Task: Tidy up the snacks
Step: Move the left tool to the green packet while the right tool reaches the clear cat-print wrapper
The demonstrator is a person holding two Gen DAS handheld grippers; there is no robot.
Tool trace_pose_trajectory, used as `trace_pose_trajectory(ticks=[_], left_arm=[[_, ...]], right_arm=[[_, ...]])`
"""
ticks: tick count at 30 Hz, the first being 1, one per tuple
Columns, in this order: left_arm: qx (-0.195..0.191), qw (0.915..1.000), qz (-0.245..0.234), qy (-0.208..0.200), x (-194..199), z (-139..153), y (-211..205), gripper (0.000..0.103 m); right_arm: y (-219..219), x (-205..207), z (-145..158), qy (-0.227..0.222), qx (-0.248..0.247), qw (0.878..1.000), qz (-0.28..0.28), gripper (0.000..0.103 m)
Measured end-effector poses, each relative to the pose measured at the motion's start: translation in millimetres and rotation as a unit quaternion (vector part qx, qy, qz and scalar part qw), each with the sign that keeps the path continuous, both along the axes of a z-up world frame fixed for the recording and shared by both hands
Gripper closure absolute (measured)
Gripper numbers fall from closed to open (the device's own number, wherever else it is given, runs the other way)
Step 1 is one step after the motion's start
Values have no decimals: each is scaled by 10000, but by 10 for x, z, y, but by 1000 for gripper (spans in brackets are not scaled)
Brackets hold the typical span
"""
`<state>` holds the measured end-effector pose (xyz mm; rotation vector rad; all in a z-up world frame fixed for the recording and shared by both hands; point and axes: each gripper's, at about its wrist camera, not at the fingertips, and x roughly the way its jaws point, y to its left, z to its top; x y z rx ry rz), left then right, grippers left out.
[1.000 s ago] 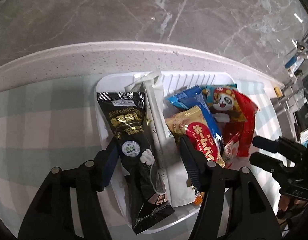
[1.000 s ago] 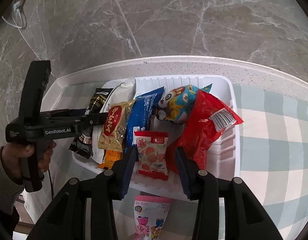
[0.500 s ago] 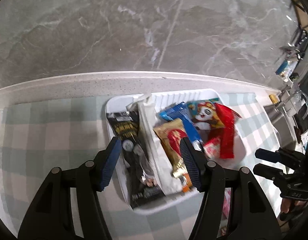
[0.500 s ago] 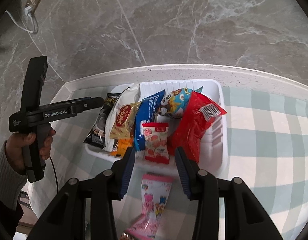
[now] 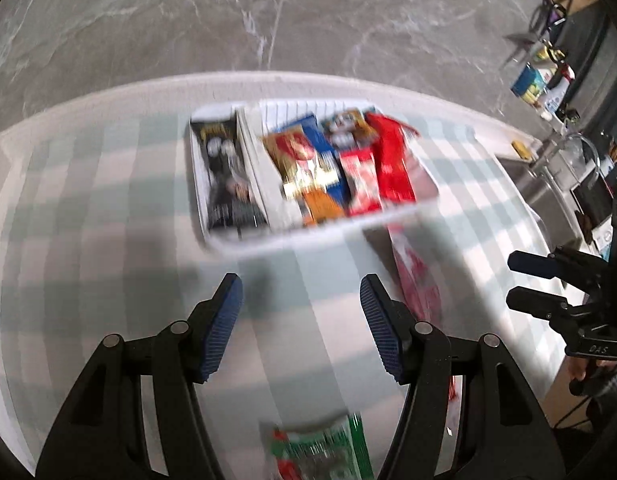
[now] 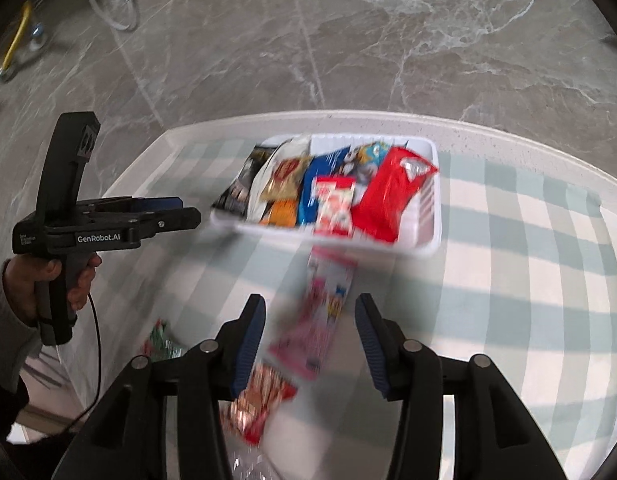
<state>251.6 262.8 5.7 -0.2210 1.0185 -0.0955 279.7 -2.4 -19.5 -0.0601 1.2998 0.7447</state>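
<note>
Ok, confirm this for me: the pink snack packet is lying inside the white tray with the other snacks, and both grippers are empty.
Not quite. The pink snack packet lies on the checked tablecloth just outside the white tray, not in it; the right wrist view shows this. The rest holds: the left gripper is open and empty, and the right gripper, its jaws opening, holds nothing.

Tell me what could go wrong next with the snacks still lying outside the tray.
1. The white tray is already crowded, so another packet may end up resting on the pile and could slide off.
2. The pink packet lies flat on the checked cloth; the right tongs, empty and opening, could pinch cloth with it.
3. The green packet sits near the table's front edge and could be knocked off.
</note>
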Motion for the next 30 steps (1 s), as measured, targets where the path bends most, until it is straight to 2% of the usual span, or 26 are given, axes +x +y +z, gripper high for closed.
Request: trace_pose_trajectory(ticks=[4,7,10,14,21,24,28,30], left_arm=[[-95,9998,18,155,-335,-115,-102,44],[33,9995,8,308,-547,-231,-189,44],[-4,9991,34,427,-724,-325,-249,44],[169,9979,-56,617,-882,-408,-338,44],[269,9969,-164,720,-1116,-479,-412,44],[187,9965,-177,798,-1172,-549,-410,44],[-160,9958,-264,856,-1223,-623,-438,43],[-459,9948,-390,824,-1245,-616,-477,43]], right_arm=[[-100,-297,8,71,-35,9997,218,50],[-150,-509,-13,142,-96,9992,358,49],[-189,-706,-52,197,-147,9985,488,49],[-218,-923,-102,192,-280,9971,686,49],[-291,-1149,-199,275,-427,9953,827,49],[-320,-1205,-212,293,-468,9951,824,49],[-332,-1261,-197,307,-460,9951,815,49],[-334,-1279,-186,304,-438,9954,801,49]])
